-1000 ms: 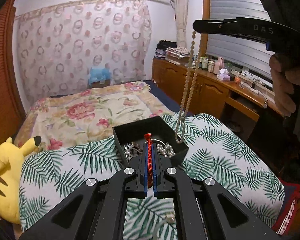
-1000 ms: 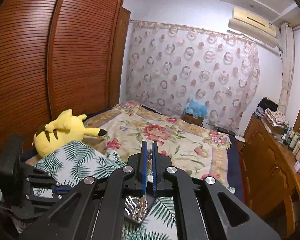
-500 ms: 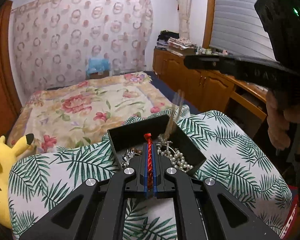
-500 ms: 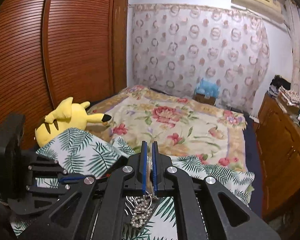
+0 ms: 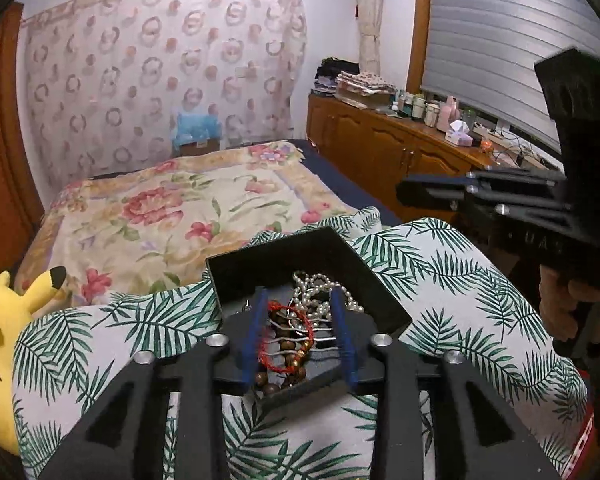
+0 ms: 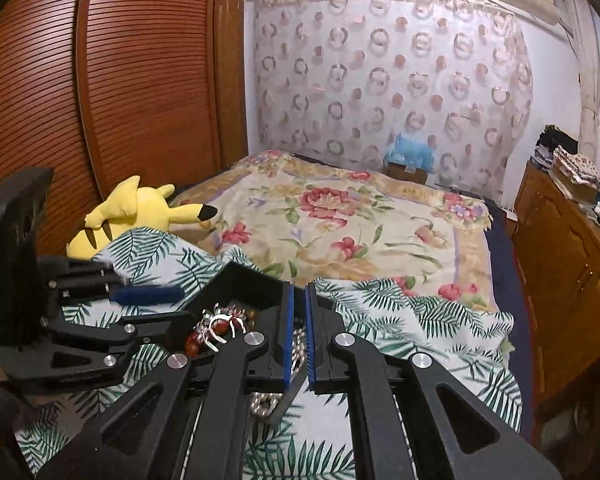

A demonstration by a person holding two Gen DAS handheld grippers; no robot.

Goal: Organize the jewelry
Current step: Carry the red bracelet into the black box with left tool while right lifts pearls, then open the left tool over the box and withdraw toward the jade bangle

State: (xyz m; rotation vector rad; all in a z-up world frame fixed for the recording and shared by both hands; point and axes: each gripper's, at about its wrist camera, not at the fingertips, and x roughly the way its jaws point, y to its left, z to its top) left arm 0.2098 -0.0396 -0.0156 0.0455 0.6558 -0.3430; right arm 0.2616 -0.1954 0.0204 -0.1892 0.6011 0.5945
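A black open box (image 5: 300, 254) sits on a palm-leaf pillow (image 5: 452, 280). It holds a pearl string (image 5: 320, 284), brown wooden beads (image 5: 288, 348) and a red cord bracelet (image 5: 300, 320). My left gripper (image 5: 302, 336) is open just above the box, the red bracelet lying loose between its blue pads. My right gripper (image 6: 299, 336) has its jaws a narrow gap apart over the box (image 6: 240, 284); a thin beaded strand (image 6: 298, 346) shows in the gap. A silver and red piece (image 6: 216, 328) lies in the box. The right gripper also shows at the right of the left wrist view (image 5: 480, 192).
A floral bedspread (image 5: 172, 208) lies beyond the pillow. A yellow Pikachu plush (image 6: 136, 208) lies at the left by the wooden wardrobe (image 6: 100, 80). A wooden cabinet (image 5: 380, 144) with bottles stands along the right wall.
My left gripper opened and dropped the red bracelet into the box. My right gripper came down over the box and the long beaded strand went into it.
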